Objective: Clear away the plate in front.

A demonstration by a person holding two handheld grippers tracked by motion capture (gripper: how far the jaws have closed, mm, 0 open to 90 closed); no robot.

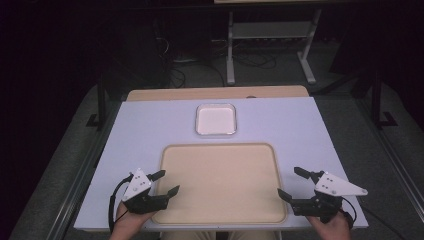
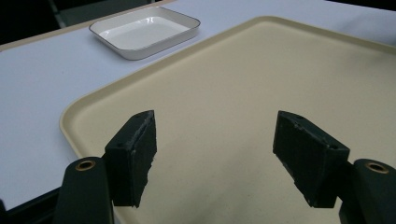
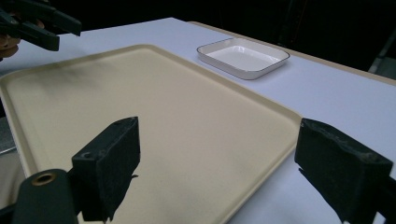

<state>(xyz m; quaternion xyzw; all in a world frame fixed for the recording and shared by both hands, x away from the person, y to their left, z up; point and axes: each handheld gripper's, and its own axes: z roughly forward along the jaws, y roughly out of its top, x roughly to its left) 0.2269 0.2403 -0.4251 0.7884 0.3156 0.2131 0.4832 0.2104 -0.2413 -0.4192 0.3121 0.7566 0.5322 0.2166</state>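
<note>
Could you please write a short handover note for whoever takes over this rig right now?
Left gripper: open, holding nothing, over the near left corner of the large beige plastic tray.
Right gripper: open, holding nothing, at the tray's near right edge.
Small white square dish with a dark rim: empty, on the pale table just beyond the tray.
Done: nothing visible.
Left: everything; tray and dish untouched.

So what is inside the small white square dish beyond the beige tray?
Nothing: the small white square dish shows a bare white bottom in all three views. The table surface beneath it is covered and cannot be seen.
</note>
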